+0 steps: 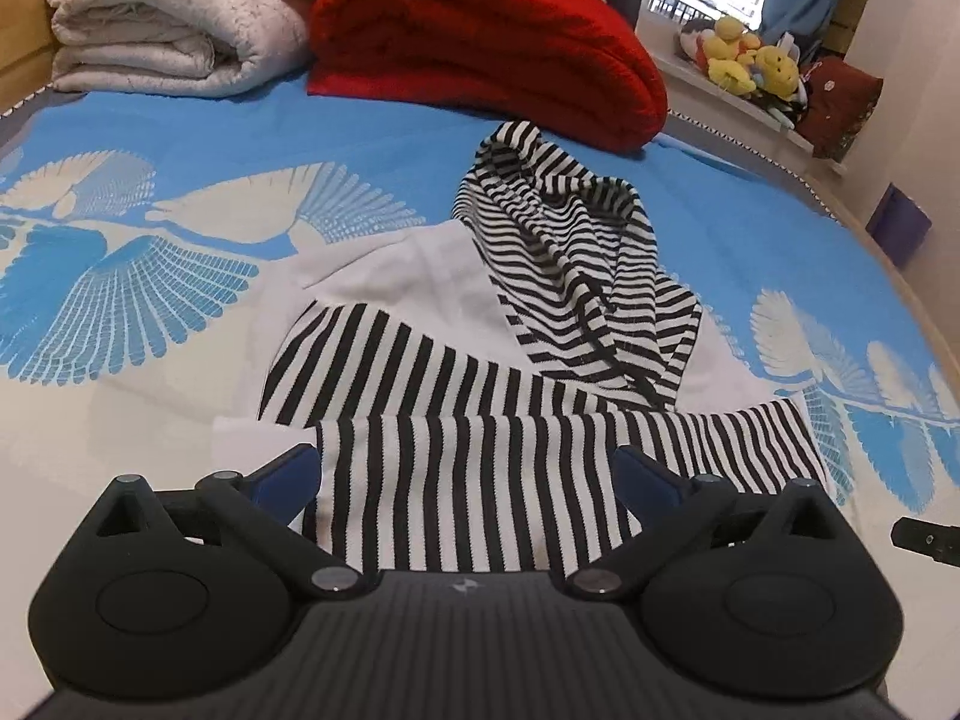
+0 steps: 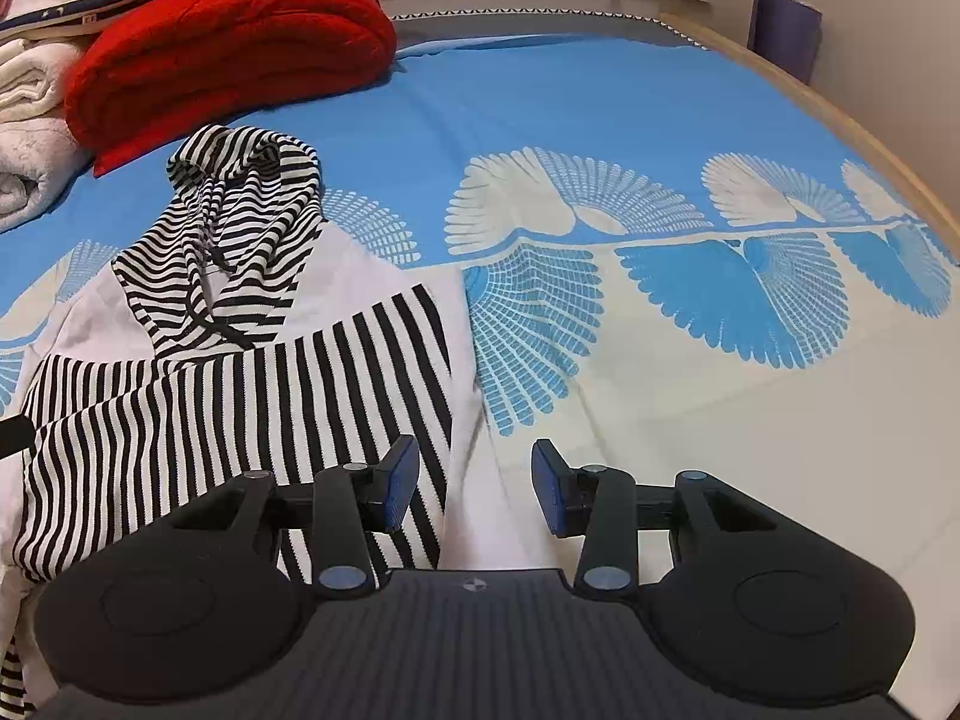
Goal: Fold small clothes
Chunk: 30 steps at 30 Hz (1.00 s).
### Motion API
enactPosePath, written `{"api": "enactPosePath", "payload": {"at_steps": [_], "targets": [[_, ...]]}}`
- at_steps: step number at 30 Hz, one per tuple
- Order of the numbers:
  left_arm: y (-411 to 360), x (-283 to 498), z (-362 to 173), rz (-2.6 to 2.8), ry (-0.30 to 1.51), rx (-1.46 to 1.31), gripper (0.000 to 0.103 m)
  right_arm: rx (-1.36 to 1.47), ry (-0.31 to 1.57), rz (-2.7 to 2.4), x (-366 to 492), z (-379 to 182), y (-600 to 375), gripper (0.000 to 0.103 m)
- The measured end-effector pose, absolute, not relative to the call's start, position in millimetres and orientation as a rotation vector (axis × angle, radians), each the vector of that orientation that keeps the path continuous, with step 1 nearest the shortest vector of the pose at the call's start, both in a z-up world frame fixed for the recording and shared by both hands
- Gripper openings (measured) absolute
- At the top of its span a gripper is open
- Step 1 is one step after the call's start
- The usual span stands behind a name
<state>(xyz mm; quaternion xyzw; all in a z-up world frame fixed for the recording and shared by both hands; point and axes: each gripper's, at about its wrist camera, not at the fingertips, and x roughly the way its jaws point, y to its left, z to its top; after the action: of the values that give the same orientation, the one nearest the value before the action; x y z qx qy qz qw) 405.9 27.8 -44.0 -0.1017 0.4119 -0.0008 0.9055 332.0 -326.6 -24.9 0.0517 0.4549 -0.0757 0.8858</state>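
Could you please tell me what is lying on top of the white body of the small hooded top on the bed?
The striped hood lies crumpled over the white body, and two striped sleeves are folded across it nearer the camera. Whatever the body has beneath those parts is covered.

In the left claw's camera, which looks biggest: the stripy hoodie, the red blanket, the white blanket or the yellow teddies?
Largest to smallest, as they look in that view:
1. stripy hoodie, though it lies nearest the camera
2. red blanket
3. white blanket, partly cut off, so unsure against the red one
4. yellow teddies, farthest away
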Motion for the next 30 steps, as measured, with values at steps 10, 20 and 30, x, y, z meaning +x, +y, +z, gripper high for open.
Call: {"api": "enactPosePath", "payload": {"at_steps": [10,20,30], "targets": [[38.6,392.4,-26.9,0.019,0.673,-0.199,0.103,0.165,0.955,-0.152,332.0,-25.0,-329.7,0.049],[29.6,387.1,-3.4,-0.049,0.449,-0.034,0.103,0.203,0.976,-0.119,345.5,-26.0,-331.1,0.051],[28.2,414.4,19.1,-0.084,0.409,-0.005,0.103,0.253,0.98,-0.129,360.5,-24.6,-341.2,0.06]]}}
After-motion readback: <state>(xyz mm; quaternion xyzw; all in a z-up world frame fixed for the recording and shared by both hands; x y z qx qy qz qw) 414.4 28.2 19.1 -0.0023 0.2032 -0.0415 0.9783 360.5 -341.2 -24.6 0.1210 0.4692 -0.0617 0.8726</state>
